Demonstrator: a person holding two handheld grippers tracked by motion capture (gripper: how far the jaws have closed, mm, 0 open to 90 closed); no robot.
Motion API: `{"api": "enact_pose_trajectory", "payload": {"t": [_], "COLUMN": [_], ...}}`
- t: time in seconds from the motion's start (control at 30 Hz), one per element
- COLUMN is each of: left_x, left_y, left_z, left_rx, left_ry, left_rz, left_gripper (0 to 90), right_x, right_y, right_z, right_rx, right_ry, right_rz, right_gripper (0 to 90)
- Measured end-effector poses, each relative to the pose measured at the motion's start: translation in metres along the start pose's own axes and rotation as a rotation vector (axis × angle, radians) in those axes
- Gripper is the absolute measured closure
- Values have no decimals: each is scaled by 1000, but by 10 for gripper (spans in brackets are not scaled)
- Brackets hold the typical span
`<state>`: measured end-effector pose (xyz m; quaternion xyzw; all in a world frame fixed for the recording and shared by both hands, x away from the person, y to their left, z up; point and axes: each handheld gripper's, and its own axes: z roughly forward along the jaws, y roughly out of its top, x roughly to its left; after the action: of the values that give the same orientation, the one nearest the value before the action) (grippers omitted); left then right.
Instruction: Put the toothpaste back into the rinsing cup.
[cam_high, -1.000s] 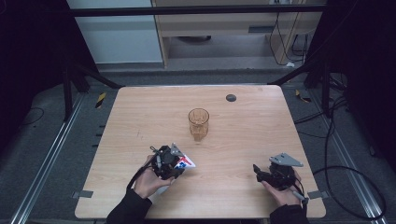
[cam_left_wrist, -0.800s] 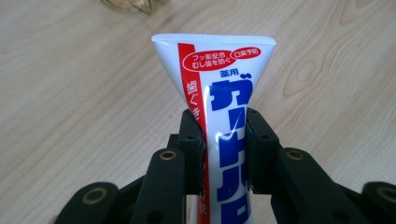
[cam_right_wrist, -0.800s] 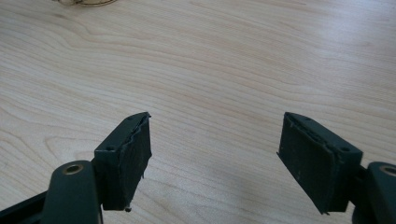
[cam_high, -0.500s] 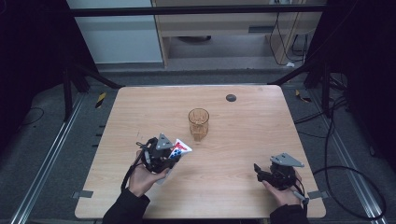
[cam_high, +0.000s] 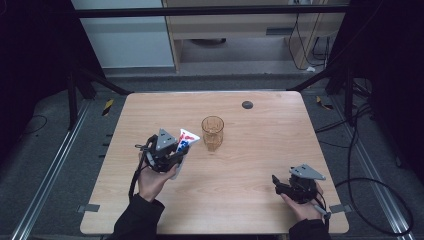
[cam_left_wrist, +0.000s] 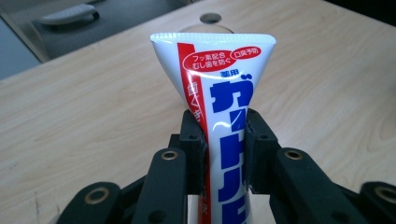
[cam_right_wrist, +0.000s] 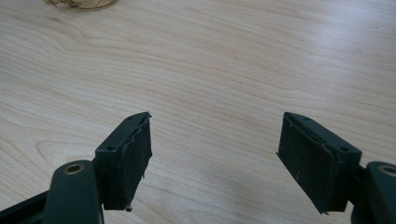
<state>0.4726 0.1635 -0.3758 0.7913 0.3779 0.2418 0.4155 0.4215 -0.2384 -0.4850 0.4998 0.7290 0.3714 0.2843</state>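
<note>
Left gripper (cam_high: 172, 152) clamped on toothpaste tube (cam_high: 186, 141) mid-body, crimped end up, held off surface (cam_high: 260, 210) just beside amber glass (cam_high: 212, 133), likely for dropping in. Right gripper (cam_high: 280, 184) jaws apart, empty, resting near surface edge, well clear.

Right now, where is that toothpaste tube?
In the high view the toothpaste tube is clamped in the left gripper, left of centre over the table, its flat end pointing toward the amber glass beside it.
</note>
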Motion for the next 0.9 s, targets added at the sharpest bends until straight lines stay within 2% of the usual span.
{"api": "enact_pose_trajectory", "payload": {"t": [0.23, 0.37, 0.6, 0.9], "left_x": [0, 4, 8, 14], "left_y": [12, 19, 27, 42], "left_z": [6, 11, 17, 32], "left_rx": [-111, -140, -231, -305], "left_ry": [50, 46, 81, 113], "left_rz": [-56, -91, -147, -183], "left_gripper": [721, 721, 721, 721], "right_x": [0, 1, 2, 3], "right_y": [0, 0, -1, -1], "right_z": [0, 1, 2, 2], "right_rx": [-4, -5, -12, -18], "right_ry": [-3, -5, -5, -4], "right_rz": [-1, -10, -17, -18], "right_gripper": [254, 254, 254, 254]}}
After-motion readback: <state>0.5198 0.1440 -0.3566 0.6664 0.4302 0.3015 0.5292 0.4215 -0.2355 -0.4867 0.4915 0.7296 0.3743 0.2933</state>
